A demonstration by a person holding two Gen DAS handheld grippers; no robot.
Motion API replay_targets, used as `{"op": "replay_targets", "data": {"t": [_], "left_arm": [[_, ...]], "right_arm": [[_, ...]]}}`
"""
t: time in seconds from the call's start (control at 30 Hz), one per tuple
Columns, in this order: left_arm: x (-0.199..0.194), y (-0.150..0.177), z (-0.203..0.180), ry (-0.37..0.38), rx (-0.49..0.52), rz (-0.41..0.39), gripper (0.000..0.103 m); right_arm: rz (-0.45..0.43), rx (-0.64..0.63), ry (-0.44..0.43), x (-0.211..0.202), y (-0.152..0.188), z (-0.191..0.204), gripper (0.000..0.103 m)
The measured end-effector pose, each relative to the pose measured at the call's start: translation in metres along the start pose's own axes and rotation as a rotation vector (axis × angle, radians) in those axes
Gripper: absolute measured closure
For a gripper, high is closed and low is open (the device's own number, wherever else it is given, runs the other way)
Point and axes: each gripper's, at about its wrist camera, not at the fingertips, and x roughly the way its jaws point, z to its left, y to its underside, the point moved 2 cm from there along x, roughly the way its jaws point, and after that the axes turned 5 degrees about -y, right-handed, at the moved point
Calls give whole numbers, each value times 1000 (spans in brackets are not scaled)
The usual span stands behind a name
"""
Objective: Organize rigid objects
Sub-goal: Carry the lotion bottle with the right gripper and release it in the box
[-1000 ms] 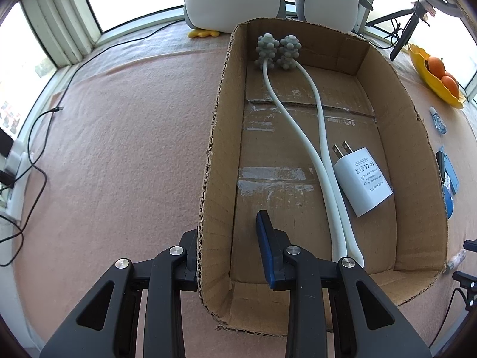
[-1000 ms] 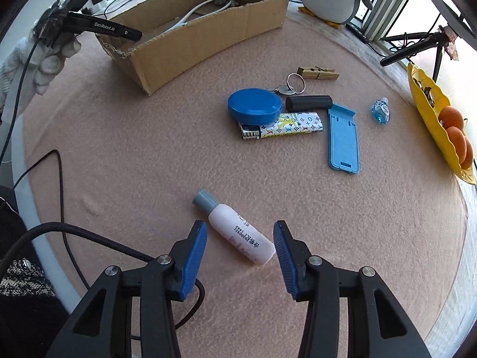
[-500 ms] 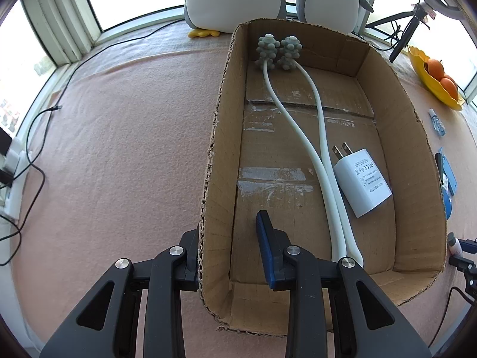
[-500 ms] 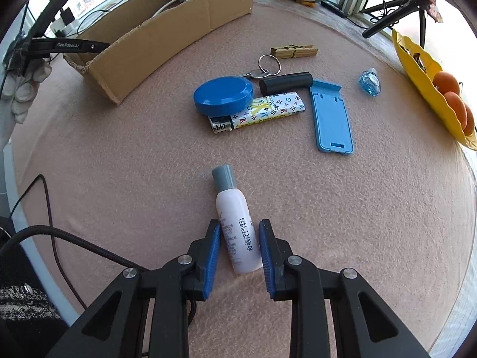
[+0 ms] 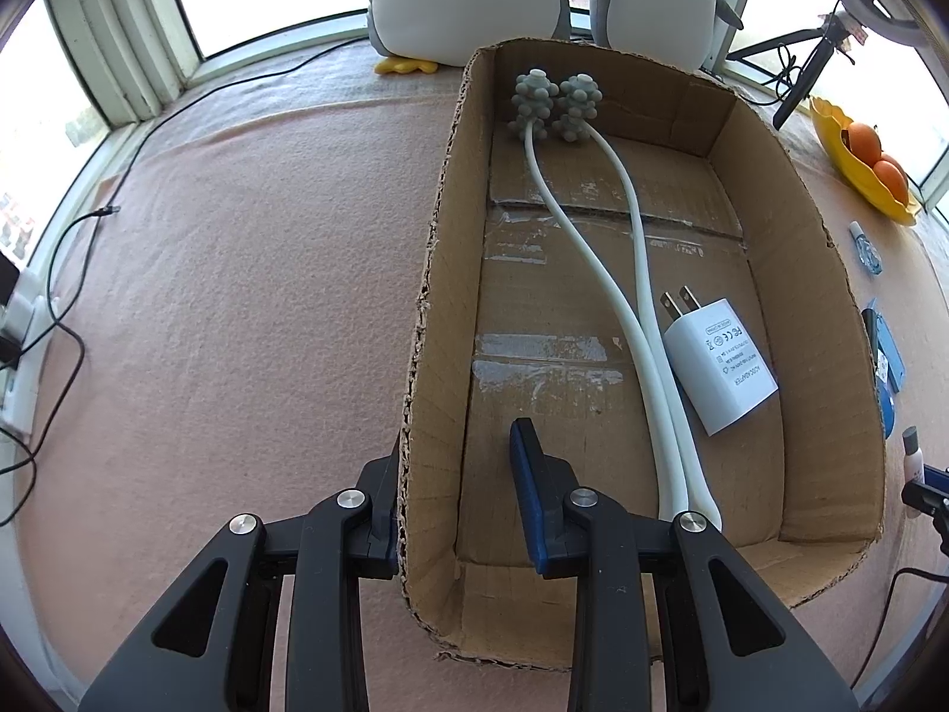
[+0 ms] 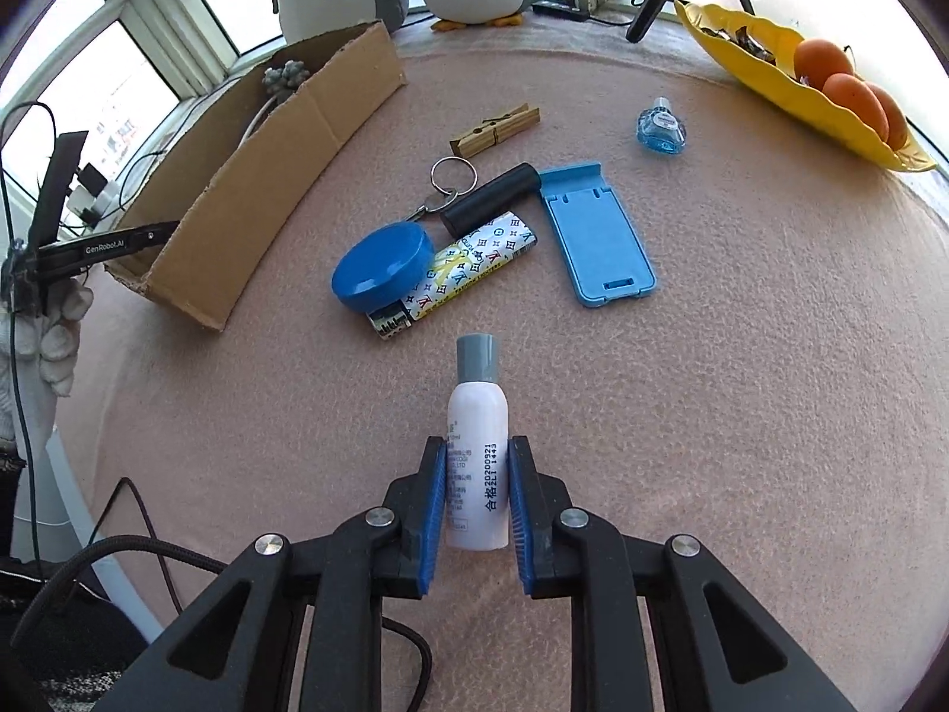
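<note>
The white bottle [image 6: 478, 457] lay on the pink surface [image 6: 741, 385], grey cap pointing far, clamped at its lower body by the right tool [image 6: 477, 510]. It looked light, stiff and smooth, best gripped mid-body. Its print read "20200921". Far left, the left tool [image 5: 459, 489], jaws apart, straddled the cardboard box [image 5: 801, 249] wall; its arm read "GenRobot.AI".

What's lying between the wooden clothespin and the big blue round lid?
In the right wrist view, a key ring with a key lies between the wooden clothespin and the blue round lid, beside a black cylinder.
</note>
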Motion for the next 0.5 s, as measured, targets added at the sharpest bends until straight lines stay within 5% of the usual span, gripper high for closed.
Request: {"op": "replay_targets", "data": {"t": [0.5], "left_arm": [[1, 0, 3, 14, 3, -2, 75]], "right_arm": [[-162, -5, -52, -26, -56, 48, 85]]}}
